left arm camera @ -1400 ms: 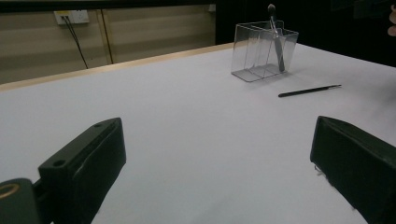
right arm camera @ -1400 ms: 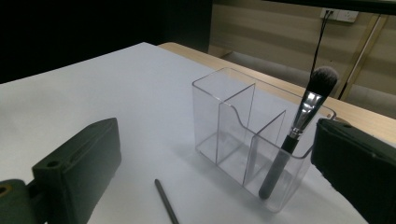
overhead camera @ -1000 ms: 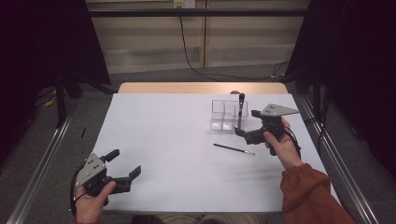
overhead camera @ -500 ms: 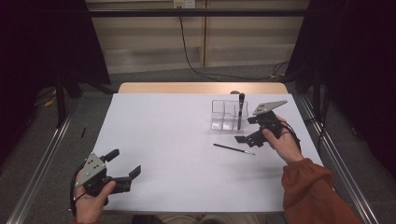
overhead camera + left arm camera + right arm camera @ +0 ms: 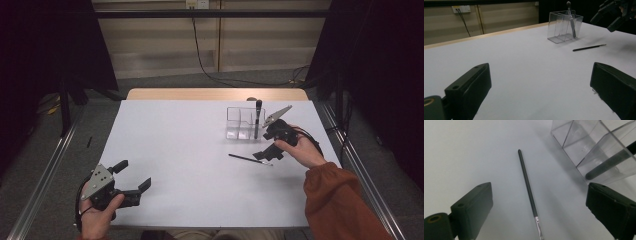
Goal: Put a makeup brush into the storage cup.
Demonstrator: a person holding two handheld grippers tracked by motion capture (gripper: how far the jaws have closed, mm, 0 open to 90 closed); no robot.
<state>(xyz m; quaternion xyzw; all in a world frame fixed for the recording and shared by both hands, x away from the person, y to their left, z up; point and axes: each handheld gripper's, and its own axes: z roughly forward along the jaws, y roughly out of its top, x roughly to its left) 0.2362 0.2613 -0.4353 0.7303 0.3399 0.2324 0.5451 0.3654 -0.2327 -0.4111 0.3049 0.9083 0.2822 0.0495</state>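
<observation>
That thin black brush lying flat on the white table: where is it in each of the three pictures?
High view: the thin brush lies right of centre, just in front of the clear organizer.
Left gripper view: upper right, right of the organizer.
Right gripper view: centre, running down the middle between the black tongs, organizer at upper right.
Shared landmark: the clear organizer with a dark brush standing in it.

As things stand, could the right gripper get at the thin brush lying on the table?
Probably yes: the right gripper hangs just above the thin brush, its fingers wide apart with nothing between them; the clear organizer stands off to the side.
</observation>
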